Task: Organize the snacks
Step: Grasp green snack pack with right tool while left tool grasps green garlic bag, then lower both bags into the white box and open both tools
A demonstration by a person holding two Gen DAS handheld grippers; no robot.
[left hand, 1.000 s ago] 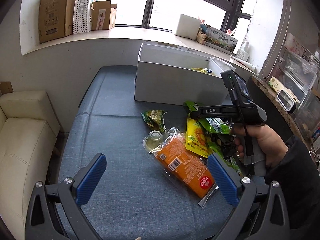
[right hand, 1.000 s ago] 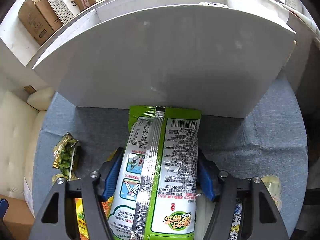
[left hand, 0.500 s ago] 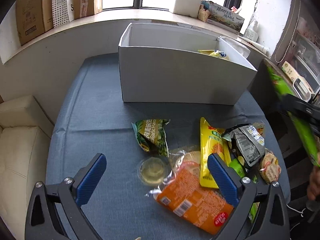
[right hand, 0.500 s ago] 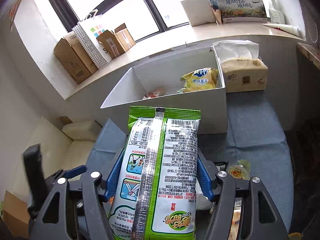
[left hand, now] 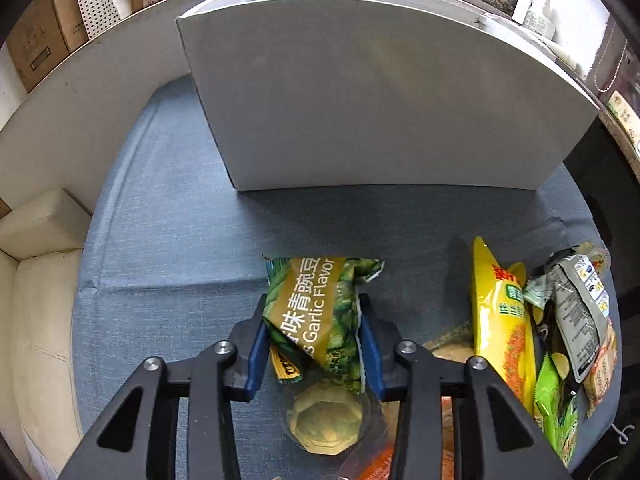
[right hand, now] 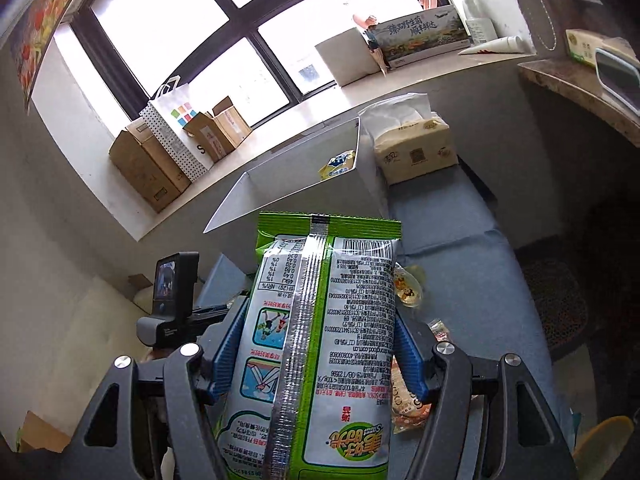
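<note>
L tongs [left hand: 312, 344] just closed on pea bag [left hand: 316, 308].

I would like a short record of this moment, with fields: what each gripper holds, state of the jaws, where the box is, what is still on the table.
left gripper: jaws have just been closing, now around the garlic pea bag, pads against its sides
right gripper: jaws shut on the green bag, held above the table
box: white, open top, at the far side of the blue table; a yellow packet inside
still on table: jelly cup, yellow bag, grey bag
</note>
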